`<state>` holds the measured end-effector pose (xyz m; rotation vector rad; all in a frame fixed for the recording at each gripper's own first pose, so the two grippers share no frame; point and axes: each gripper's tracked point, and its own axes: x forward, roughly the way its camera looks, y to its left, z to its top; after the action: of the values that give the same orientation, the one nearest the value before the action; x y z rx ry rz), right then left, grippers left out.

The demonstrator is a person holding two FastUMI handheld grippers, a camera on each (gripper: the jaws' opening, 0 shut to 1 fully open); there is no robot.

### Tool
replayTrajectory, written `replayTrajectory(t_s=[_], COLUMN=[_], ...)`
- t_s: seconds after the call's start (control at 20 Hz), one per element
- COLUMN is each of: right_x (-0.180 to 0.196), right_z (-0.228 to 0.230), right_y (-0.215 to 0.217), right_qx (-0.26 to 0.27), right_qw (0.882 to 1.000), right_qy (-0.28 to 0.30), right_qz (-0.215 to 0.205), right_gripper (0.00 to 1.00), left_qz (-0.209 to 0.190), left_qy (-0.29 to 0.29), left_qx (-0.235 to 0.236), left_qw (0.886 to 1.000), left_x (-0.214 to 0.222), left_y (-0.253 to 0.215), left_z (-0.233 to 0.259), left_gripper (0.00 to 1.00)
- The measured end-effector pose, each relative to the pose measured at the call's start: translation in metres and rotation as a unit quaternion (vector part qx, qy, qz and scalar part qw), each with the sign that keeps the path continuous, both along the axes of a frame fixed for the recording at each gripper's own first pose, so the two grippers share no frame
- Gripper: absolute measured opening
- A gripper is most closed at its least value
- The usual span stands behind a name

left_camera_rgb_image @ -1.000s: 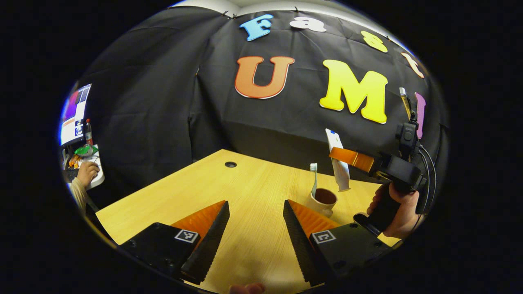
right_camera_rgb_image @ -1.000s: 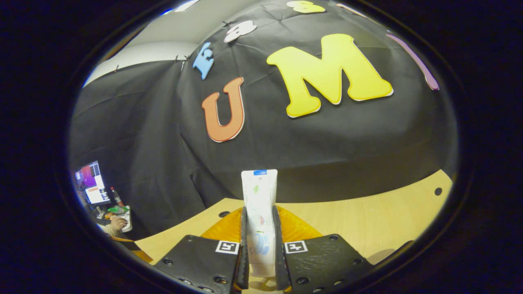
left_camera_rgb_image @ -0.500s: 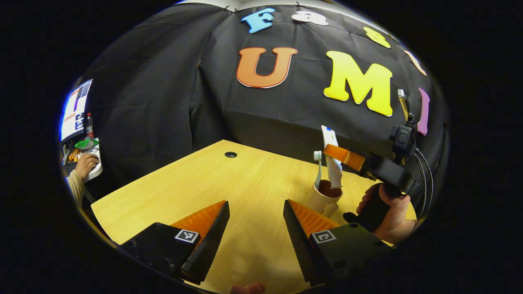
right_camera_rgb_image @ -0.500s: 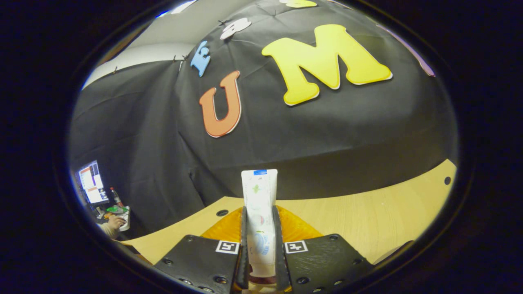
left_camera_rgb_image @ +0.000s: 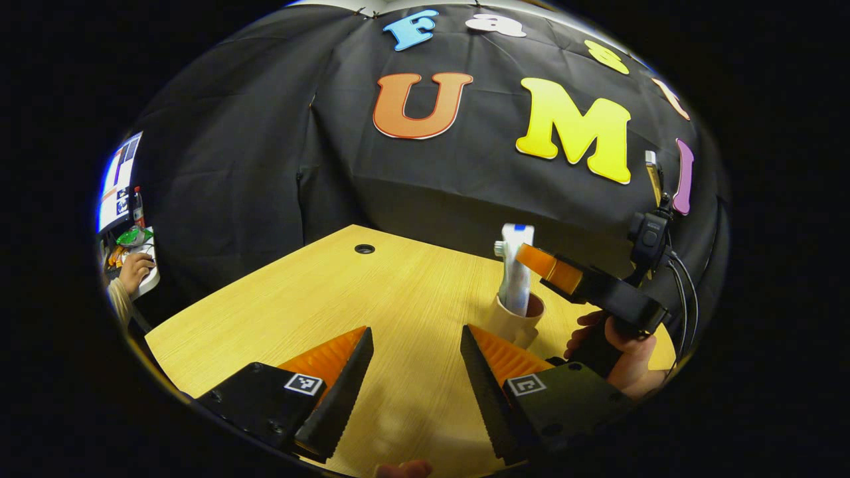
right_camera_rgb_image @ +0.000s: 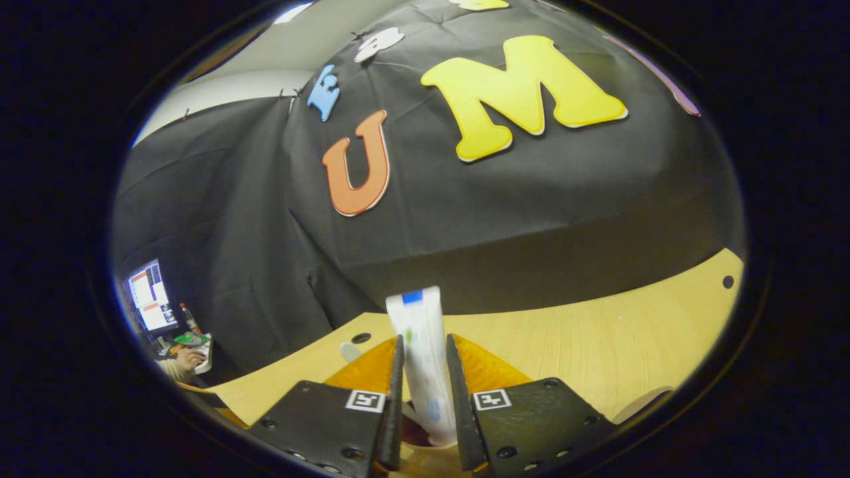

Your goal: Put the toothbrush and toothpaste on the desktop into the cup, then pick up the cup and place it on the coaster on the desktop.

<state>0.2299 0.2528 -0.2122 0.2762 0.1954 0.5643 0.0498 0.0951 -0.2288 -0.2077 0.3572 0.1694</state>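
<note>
I keep my right hand-held gripper just around the white toothpaste tube standing in the beige cup beside the white toothbrush, whether pressing or parted I cannot tell, to stop tipping, while my left hand-held gripper waits wide and empty over the wooden worktop.

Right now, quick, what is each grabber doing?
Left gripper: open, holding nothing, above the table.
Right gripper: the toothpaste stands between its fingers in the cup; whether both still press it cannot be told.
</note>
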Motion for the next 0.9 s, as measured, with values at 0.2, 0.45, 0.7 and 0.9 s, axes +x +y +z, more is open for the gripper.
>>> replayTrajectory(t_s=[0.2,0.45,0.7,0.9], right_x=[-0.014,-0.034,-0.055,-0.077], right_z=[0.009,0.025,0.052,0.066], right_y=[-0.01,-0.031,-0.072,-0.118], right_qx=[-0.018,-0.04,-0.064,-0.082], right_qw=[1.0,0.999,0.997,0.995], right_qy=[-0.007,-0.01,-0.009,0.009], right_qz=[-0.003,-0.012,-0.036,-0.063], right_gripper=[0.36,0.67,0.67,0.69], left_qz=[-0.006,-0.014,-0.053,-0.1], left_qy=[-0.004,-0.008,0.0,0.036], left_qx=[0.001,-0.001,-0.003,0.002], left_qw=[1.0,1.0,0.999,0.994], left_x=[0.004,0.014,0.033,0.048], left_y=[-0.005,-0.017,-0.049,-0.079], left_z=[0.004,0.014,0.026,0.02], left_gripper=[0.85,0.85,0.85,0.85])
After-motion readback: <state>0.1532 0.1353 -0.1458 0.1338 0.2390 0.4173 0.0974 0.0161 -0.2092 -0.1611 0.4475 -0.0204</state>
